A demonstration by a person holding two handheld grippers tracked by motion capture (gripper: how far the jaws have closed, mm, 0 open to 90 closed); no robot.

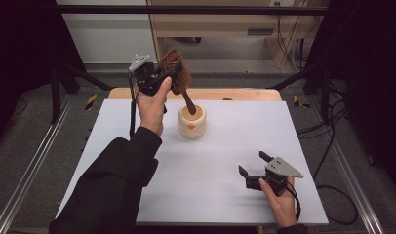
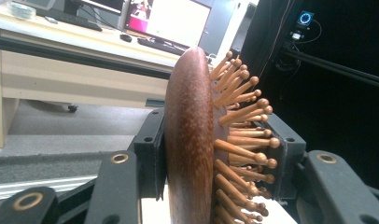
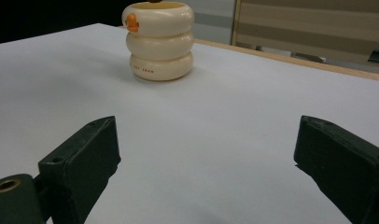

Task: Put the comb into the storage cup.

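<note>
Nearest the high camera, a dark sleeve (image 1: 113, 190) rises from the bottom left, and its hand (image 1: 152, 107) lifts the left gripper (image 1: 162, 80) above the far part of the table. Its jaws are closed on the head of a wooden hairbrush (image 1: 176, 73): in the left gripper view one jaw presses the smooth rounded back of the brush (image 2: 190, 135), while the other sits against the bristle side, where the ball-tipped wooden pins (image 2: 243, 116) splay out. The lower end of the brush is cut off at the bottom of that view. From above, the brush tilts, its handle (image 1: 188, 103) slanting down into the mouth of a cream-coloured ribbed cup (image 1: 192, 123) standing on the white table surface (image 1: 225, 151); whether the handle tip touches the inside of the cup cannot be told.

Farther right, near the front edge, the other hand (image 1: 281, 202) holds the right gripper (image 1: 252, 168) low over the table, pointing away towards the cup. Its jaws stand wide apart with nothing between them, as the right gripper view confirms, with bare white surface (image 3: 201, 140) between them and the cup (image 3: 159, 39) well ahead. That cup carries a small orange mark (image 3: 131, 21), and its top rim is cut off by the frame edge.
</note>
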